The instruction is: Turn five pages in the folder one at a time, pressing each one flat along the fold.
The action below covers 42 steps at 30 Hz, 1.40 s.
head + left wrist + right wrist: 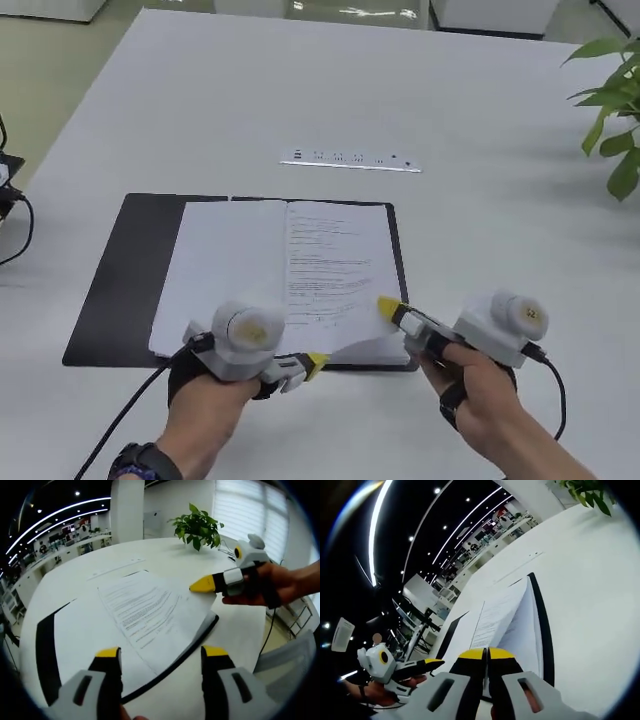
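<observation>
1. Head view: the folder (pixel 110 300) lies open on the white table (pixel 300 80). The blank page (pixel 225 270) is on its left half, the printed page (pixel 335 260) on its right half, and a power strip (pixel 350 160) lies beyond its far edge.
2. The fold (pixel 286 270) runs straight away from you, from the folder's near edge to its far edge. That is the long axis, and the printed page has to swing over it from the right half to the left.
3. Your right gripper (pixel 388 308) sits at the folder's near right corner, with its tip on the printed page's free corner. It is the nearer one to that page, so I judge it the turning hand.
4. Your left gripper (pixel 316 362) is just off the folder's near edge, close to the near end of the fold. It looks placed for pressing.
5. Right gripper view: the right jaws are together. You can't tell whether a sheet is nipped between them or they only rest at the corner.
6. Left gripper view: the left jaws stand wide apart with nothing between them, and the folder's near edge is just ahead.
7. View difference: the right gripper view takes the folder's right half side-on, and the sheets seem lifted a little off the cover there. The head view flattens that out.
8. Judgement: a page turn is starting. The count of pages done can't be told.
</observation>
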### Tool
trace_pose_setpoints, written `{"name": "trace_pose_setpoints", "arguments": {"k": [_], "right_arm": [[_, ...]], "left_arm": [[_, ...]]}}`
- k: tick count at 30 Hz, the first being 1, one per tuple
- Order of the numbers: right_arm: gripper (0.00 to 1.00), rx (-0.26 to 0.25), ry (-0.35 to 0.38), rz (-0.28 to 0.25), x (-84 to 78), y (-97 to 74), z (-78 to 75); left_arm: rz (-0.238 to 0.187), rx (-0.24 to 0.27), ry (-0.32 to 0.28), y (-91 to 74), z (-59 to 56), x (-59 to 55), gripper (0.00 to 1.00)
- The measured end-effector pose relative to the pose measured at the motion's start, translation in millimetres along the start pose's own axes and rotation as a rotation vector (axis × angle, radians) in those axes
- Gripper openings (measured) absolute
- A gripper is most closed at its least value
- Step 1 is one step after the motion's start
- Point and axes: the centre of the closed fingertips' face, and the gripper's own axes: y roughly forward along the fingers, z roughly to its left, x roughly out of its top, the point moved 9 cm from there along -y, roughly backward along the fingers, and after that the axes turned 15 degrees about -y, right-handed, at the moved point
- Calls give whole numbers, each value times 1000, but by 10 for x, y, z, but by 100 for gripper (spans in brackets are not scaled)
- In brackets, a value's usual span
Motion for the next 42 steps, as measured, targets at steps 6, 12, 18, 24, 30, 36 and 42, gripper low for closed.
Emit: {"name": "trace_pose_setpoints", "arguments": {"k": [6, 12, 18, 24, 30, 36, 42], "right_arm": [[0, 14, -11, -10, 71, 94, 111], [0, 32, -27, -18, 142, 196, 230], [0, 50, -34, -19, 169, 292, 340], [0, 66, -27, -20, 154, 379, 450], [0, 93, -34, -13, 159, 488, 600], [0, 115, -36, -9, 168, 589, 740], [0, 149, -53, 8, 139, 711, 887]], "left_arm": [[-34, 16, -18, -164, 95, 21, 64], [-68, 35, -46, -319, 206, 30, 65], [-93, 57, -75, -441, 347, -36, 66], [-130, 83, -141, -564, 511, -51, 66], [-158, 109, -162, -687, 647, -19, 67], [-186, 116, -187, -794, 751, 31, 67], [-190, 119, -170, -908, 835, 22, 68]]}}
